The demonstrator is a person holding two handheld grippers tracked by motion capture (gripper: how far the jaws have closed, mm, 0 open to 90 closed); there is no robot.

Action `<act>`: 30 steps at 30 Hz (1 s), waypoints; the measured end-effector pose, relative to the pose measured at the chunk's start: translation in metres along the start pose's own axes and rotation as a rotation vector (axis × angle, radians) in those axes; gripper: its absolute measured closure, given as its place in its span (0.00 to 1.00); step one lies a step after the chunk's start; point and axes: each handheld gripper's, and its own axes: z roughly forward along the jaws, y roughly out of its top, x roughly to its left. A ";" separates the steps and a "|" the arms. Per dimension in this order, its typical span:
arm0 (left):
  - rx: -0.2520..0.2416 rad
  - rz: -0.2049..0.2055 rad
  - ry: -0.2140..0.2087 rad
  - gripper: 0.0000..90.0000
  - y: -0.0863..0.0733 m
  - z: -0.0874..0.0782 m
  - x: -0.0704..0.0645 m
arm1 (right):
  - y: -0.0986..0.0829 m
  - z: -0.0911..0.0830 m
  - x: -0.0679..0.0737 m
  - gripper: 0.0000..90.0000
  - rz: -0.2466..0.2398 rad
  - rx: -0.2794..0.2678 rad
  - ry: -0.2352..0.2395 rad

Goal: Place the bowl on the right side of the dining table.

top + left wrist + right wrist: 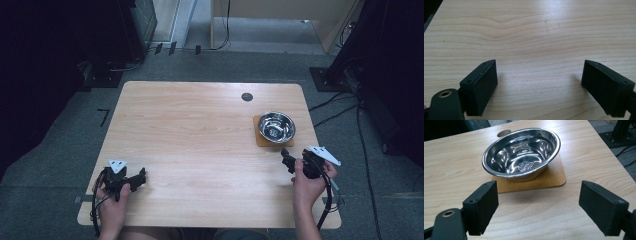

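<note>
A shiny steel bowl (276, 126) (521, 152) rests on a small square wooden coaster (260, 138) (549, 178) at the right of the light wooden table (200, 150). My right gripper (287, 159) (539, 210) is held just in front of the bowl, open, its jaws wide apart with nothing between them. At the table's near left corner my left gripper (141, 178) (539, 90) hovers low over bare wood, open and holding nothing. A hand grips each tool.
A dark round cable hole (247, 97) sits near the table's far edge. Grey carpet surrounds the table, with black cables (360, 130) on the floor at the right and dark equipment stands (115, 45) at the back.
</note>
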 end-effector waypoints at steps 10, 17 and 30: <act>0.000 0.000 0.000 0.15 0.000 0.000 0.000 | -0.010 -0.008 -0.005 0.18 -0.018 0.007 -0.002; 0.000 0.000 0.000 0.15 0.000 0.000 0.000 | -0.016 -0.014 -0.009 0.18 -0.019 0.017 -0.003; -0.001 0.000 0.000 0.15 0.000 0.000 0.000 | -0.027 -0.024 -0.016 0.18 -0.029 0.036 -0.010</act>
